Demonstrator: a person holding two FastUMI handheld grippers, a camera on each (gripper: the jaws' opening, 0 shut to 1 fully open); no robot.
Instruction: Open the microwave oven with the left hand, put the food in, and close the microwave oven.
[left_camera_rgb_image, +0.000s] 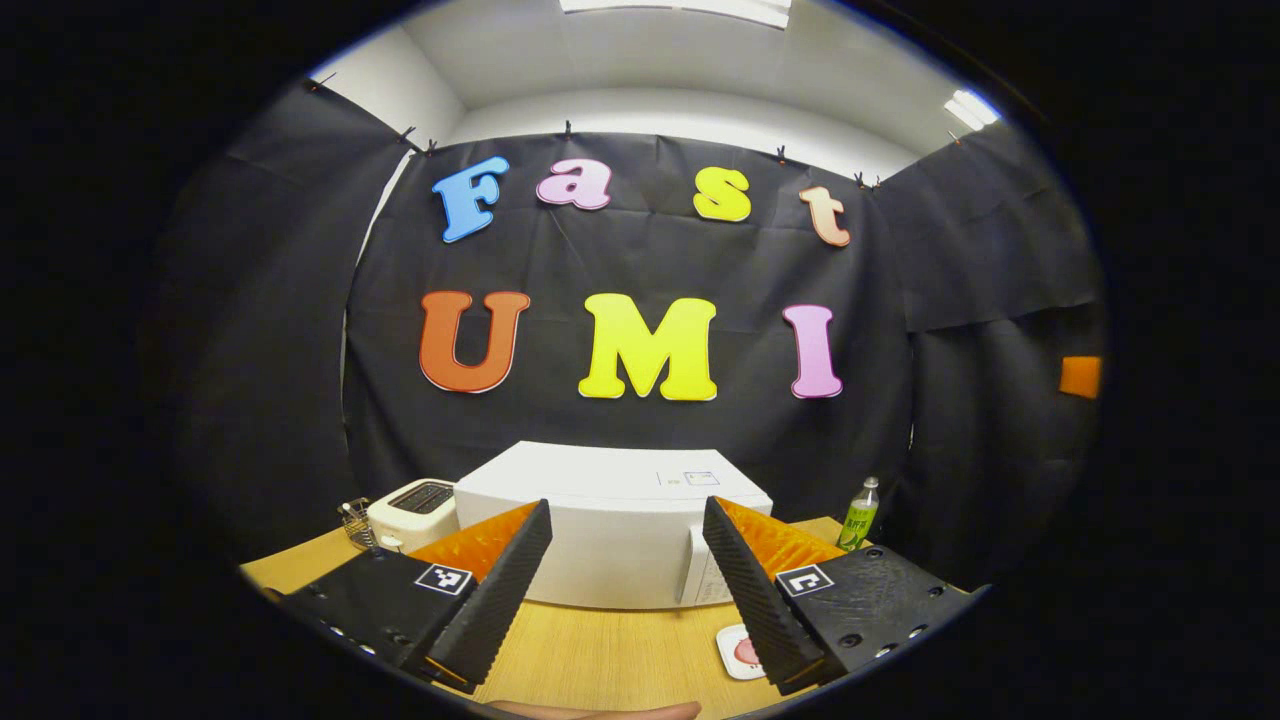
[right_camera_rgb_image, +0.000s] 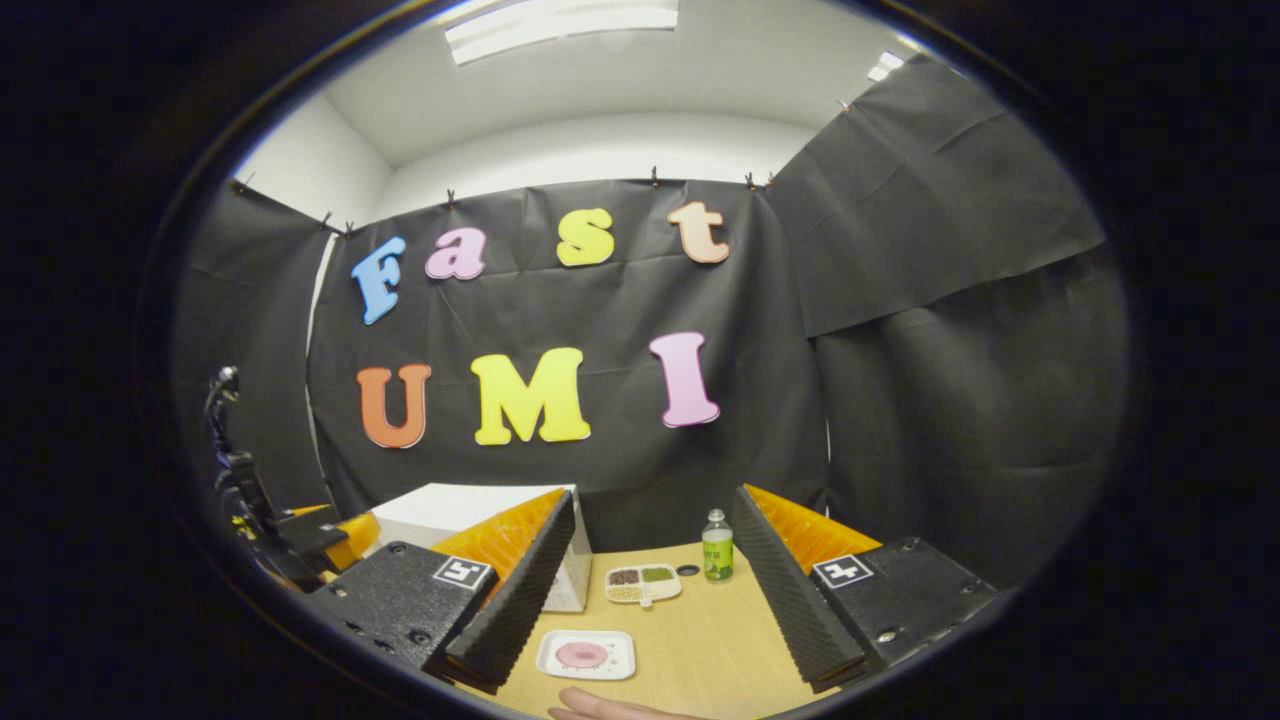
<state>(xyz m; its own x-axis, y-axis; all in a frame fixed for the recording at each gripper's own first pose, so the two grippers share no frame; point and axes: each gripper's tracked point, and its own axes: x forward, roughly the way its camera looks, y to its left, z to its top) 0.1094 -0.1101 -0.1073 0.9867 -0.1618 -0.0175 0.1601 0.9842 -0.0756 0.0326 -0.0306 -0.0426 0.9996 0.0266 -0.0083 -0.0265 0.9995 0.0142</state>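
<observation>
A white microwave oven (left_camera_rgb_image: 620, 535) stands on the wooden table, door shut, straight ahead of my left gripper (left_camera_rgb_image: 627, 580), which is open and empty and hangs short of it. The food, a pink round piece on a white square plate (right_camera_rgb_image: 586, 655), lies near the table's front edge, between the fingers of my open, empty right gripper (right_camera_rgb_image: 650, 600). In the left gripper view the same plate (left_camera_rgb_image: 741, 652) peeks out beside the right finger. The microwave (right_camera_rgb_image: 480, 530) sits left of the plate in the right gripper view, partly hidden by my left finger. The other gripper (right_camera_rgb_image: 300, 540) shows at far left.
A white toaster (left_camera_rgb_image: 412, 512) and a small wire basket (left_camera_rgb_image: 354, 520) stand left of the microwave. A green bottle (right_camera_rgb_image: 716, 547), a compartment dish of several small foods (right_camera_rgb_image: 643, 583) and a small dark cap (right_camera_rgb_image: 687, 570) sit right of the microwave. A hand (right_camera_rgb_image: 610, 705) rests at the table's edge.
</observation>
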